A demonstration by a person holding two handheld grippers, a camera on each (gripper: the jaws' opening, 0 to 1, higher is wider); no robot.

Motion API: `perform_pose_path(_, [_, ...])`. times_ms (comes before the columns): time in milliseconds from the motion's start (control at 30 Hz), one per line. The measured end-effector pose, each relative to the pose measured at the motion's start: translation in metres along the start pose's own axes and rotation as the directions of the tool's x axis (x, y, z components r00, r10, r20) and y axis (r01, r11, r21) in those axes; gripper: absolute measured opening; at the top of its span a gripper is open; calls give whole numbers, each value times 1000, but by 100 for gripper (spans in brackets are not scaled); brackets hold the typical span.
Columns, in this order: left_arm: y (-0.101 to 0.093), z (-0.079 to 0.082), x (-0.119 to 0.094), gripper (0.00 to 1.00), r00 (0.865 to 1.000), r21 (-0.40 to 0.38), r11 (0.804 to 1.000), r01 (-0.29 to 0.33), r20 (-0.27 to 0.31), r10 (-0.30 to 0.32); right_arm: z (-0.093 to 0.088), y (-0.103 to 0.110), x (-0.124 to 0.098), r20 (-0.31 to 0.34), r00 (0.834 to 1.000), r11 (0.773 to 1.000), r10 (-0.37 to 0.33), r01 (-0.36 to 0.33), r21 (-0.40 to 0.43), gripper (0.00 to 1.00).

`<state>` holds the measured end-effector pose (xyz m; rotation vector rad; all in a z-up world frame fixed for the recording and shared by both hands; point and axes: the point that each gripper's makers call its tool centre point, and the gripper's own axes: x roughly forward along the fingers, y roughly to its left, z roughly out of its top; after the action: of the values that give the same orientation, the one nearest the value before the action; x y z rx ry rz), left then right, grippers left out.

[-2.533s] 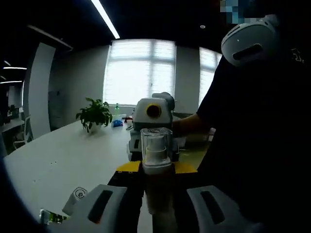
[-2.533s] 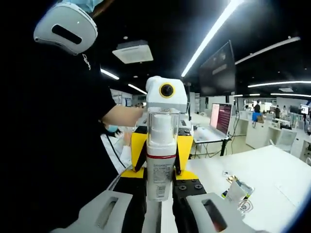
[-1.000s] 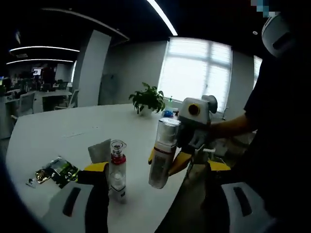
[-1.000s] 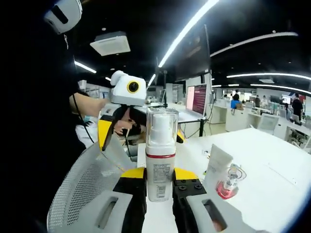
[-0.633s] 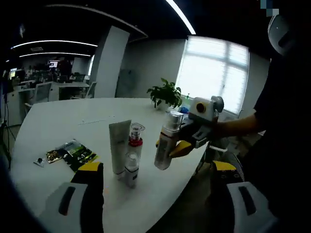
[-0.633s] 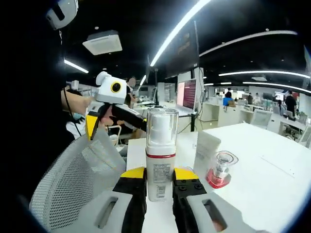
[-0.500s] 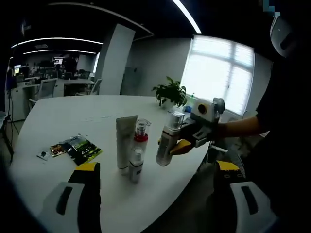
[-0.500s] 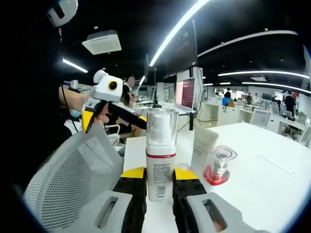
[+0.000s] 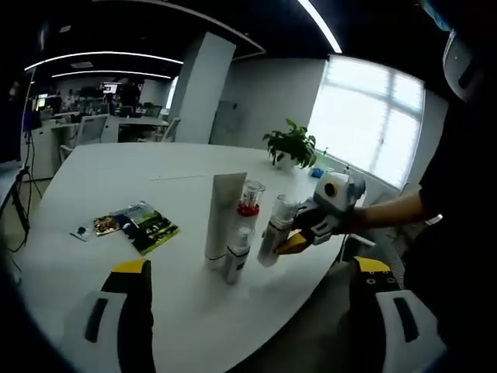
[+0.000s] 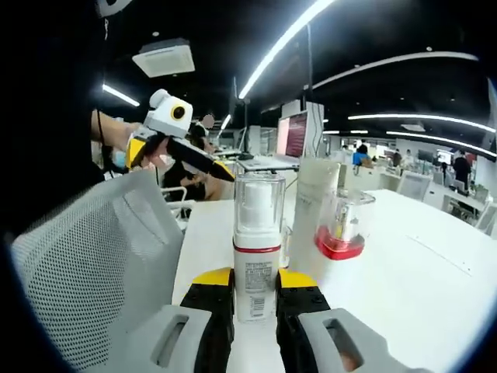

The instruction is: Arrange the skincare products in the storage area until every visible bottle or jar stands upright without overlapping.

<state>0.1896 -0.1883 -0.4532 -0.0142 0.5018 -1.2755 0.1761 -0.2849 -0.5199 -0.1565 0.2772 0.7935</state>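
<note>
we see right gripper (image 10: 255,299) clamped on clear-capped pump bottle (image 10: 257,245), bottle upright over white table (image 10: 435,287) near its edge, just beside white tube (image 9: 220,214), red-collared bottle (image 9: 248,197) and small bottle (image 9: 236,250), all standing. left gripper (image 9: 256,318) jaws wide apart, empty. green packets (image 9: 140,224) flat on table, well apart.

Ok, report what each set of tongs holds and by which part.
Right tongs grip the clear-capped white pump bottle with a red band by its lower body. Left tongs are open, holding nothing.
</note>
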Motion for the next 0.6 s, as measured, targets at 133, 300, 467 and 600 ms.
perform_pose_path(133, [0, 1, 4, 97, 1000, -4, 1000, -3, -5, 3, -15, -3, 5, -23, 1000, 1000, -3, 3, -5, 10])
perform_pose_path(300, [2, -2, 3, 96, 1000, -4, 1000, -8, -19, 8, -34, -13, 9, -34, 999, 999, -22, 23, 26, 11])
perform_pose_path(467, [5, -5, 1, 95, 999, -16, 1000, -21, -30, 21, -42, -13, 14, -42, 999, 999, -19, 21, 36, 11])
perform_pose_path(600, [7, -7, 1, 94, 999, -23, 999, -32, -37, 31, -44, -13, 16, -33, 999, 999, -19, 21, 45, 11])
